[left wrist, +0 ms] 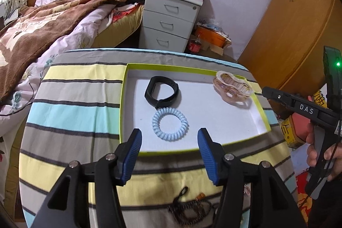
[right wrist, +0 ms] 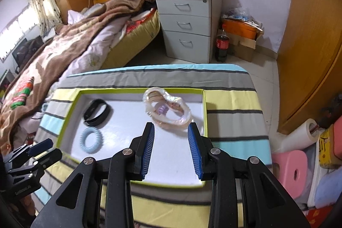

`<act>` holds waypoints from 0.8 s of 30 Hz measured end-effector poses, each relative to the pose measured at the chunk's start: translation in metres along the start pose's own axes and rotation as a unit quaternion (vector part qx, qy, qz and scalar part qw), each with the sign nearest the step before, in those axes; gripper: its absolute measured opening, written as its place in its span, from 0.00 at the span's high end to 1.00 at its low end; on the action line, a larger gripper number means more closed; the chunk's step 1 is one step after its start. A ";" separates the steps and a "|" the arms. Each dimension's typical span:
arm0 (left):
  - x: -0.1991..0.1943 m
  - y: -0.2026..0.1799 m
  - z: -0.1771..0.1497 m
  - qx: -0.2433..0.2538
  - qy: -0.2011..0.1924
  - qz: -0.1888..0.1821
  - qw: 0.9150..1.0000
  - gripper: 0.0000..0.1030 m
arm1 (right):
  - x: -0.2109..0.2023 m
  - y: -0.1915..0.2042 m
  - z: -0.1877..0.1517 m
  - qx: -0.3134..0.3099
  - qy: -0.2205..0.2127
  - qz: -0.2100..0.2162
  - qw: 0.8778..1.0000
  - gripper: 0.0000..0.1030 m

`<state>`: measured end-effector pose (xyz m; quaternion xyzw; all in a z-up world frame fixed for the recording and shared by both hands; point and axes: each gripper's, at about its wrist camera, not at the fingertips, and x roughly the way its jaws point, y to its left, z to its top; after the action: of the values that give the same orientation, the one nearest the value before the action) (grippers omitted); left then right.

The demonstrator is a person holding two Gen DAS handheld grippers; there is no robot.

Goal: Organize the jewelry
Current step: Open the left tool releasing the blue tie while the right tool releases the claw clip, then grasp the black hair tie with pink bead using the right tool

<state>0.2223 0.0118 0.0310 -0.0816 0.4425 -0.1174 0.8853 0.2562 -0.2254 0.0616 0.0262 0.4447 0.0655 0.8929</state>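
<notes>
We hold both grippers, left (left wrist: 168,155) and right (right wrist: 171,150), spread and empty over the tray (left wrist: 192,66); band (left wrist: 162,95), coil (left wrist: 170,124), clip (left wrist: 233,89) lie inside, beads (left wrist: 188,209) outside, likely next.

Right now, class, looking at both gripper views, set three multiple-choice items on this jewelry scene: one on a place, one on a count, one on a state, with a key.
1. Where is the pale blue coil band?
A. in the shallow box
B. on the bed
C. on the drawer cabinet

2. How many items lie in the box?
A. one
B. three
C. five

3. How is the left gripper?
A. shut on the coil band
B. clamped on the box rim
C. open, holding nothing

Key: 1 A, it lies on the white floor beside the black wristband; 2 B, wristband, coil band and clear bagged piece; 3 C, the pads stand apart with nothing between them.
</notes>
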 end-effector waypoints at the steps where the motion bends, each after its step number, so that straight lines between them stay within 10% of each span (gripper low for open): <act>1: -0.003 -0.002 -0.003 0.002 -0.002 0.000 1.000 0.44 | -0.006 0.001 -0.005 0.001 -0.005 0.003 1.000 0.67; 24: -0.074 -0.016 -0.072 0.028 -0.057 0.039 0.997 0.34 | -0.068 0.034 -0.109 -0.018 -0.044 0.049 0.998 0.67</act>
<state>0.1189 0.0146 0.0486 -0.0462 0.3905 -0.0900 0.9150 0.1257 -0.2025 0.0535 0.0343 0.4019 0.1157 0.9077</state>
